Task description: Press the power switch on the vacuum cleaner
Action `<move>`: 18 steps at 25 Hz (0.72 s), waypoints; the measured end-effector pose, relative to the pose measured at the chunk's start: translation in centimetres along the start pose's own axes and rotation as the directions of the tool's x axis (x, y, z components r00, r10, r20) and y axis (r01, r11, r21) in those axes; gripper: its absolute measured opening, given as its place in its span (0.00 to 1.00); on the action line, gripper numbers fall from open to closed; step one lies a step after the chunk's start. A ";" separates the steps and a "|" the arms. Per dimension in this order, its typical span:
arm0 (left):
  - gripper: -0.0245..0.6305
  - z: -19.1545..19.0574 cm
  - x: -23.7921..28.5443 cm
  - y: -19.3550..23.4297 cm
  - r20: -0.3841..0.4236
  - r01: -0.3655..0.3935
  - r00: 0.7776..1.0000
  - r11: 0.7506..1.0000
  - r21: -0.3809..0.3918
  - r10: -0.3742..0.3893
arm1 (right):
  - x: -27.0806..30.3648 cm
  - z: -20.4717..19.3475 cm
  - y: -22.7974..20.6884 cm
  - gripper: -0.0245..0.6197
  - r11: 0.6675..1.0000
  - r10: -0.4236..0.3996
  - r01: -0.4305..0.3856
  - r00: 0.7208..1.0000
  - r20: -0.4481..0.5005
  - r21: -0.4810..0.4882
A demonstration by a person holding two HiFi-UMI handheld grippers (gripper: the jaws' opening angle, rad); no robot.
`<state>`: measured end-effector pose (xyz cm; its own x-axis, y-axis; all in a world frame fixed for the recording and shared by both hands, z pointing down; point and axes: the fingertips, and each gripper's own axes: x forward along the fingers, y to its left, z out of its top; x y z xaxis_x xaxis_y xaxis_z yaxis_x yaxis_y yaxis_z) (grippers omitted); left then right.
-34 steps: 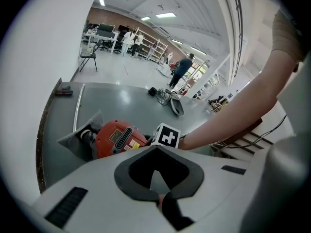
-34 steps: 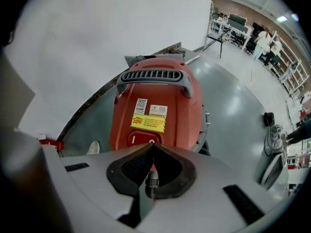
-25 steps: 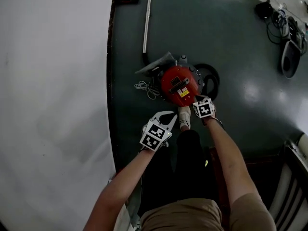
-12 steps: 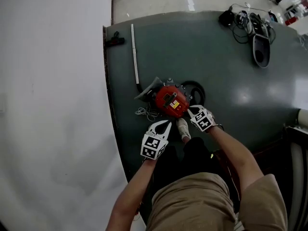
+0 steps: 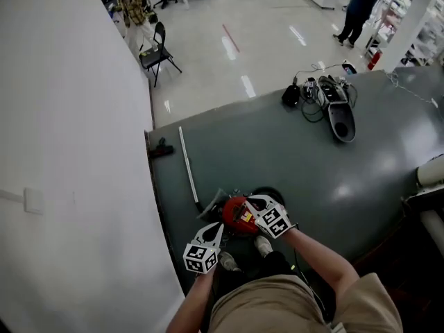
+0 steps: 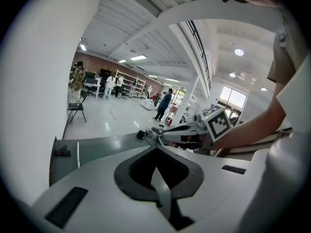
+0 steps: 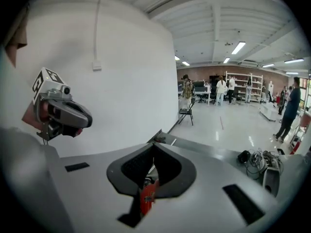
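Since the earlier frames the head view has tipped upward. The pale hall floor now fills the top of the picture, and the vacuum cleaner (image 5: 238, 216) has dropped to the lower centre, close to the person's feet.

At far left stands a white wall (image 5: 69, 151) bearing a small plate (image 5: 33, 200). A folding chair (image 5: 158, 46) stands on the hall floor just beyond the wall's edge. On the dark green mat (image 5: 291, 151), beside the wall, lie a black nozzle (image 5: 161, 149) and a metal tube (image 5: 187, 165); the tube runs toward the vacuum cleaner.

The left tool (image 5: 218, 230) is held just left of the red body and apart from it. Its jaws are together with nothing between them. Its own view looks out over the mat toward the hall.

The vacuum cleaner, red with a yellow label on top, rests on the mat between the two tools. A black hose (image 5: 272, 194) is coiled at its far side.

The right tool (image 5: 251, 201) lies over the right part of the vacuum cleaner; contact cannot be judged. Its jaws are likewise closed, and its own view shows the red body through the slot beneath them.

Well apart, at upper right, a dark appliance (image 5: 341, 120) with tangled cables (image 5: 309, 89) sits near the mat's far edge. A person in dark clothes (image 5: 361, 5) stands on the hall floor beyond.
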<state>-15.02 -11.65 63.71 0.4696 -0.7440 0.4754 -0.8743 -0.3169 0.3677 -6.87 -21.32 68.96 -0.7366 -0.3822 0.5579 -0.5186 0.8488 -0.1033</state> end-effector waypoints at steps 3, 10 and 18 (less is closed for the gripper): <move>0.05 4.6 -1.7 -0.6 0.059 0.020 0.998 1.000 -0.009 -0.020 | -3.5 6.1 1.0 0.05 0.999 -0.022 0.025 0.996 0.092 -0.038; 0.05 15.6 -3.9 -1.9 0.104 0.088 0.988 0.965 0.245 -0.117 | -11.4 19.8 1.1 0.05 0.987 -0.095 0.130 0.945 0.314 -0.092; 0.05 24.3 -9.7 -2.6 0.213 0.078 0.961 0.908 0.411 -0.179 | -18.8 26.7 1.0 0.05 0.962 -0.182 0.253 0.873 0.451 -0.100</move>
<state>-20.27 -17.83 38.72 0.5812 -0.7833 0.2206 -0.8081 -0.5875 0.0431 -5.18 -23.03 36.36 -0.7448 -0.6536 0.1344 -0.6418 0.7568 0.1238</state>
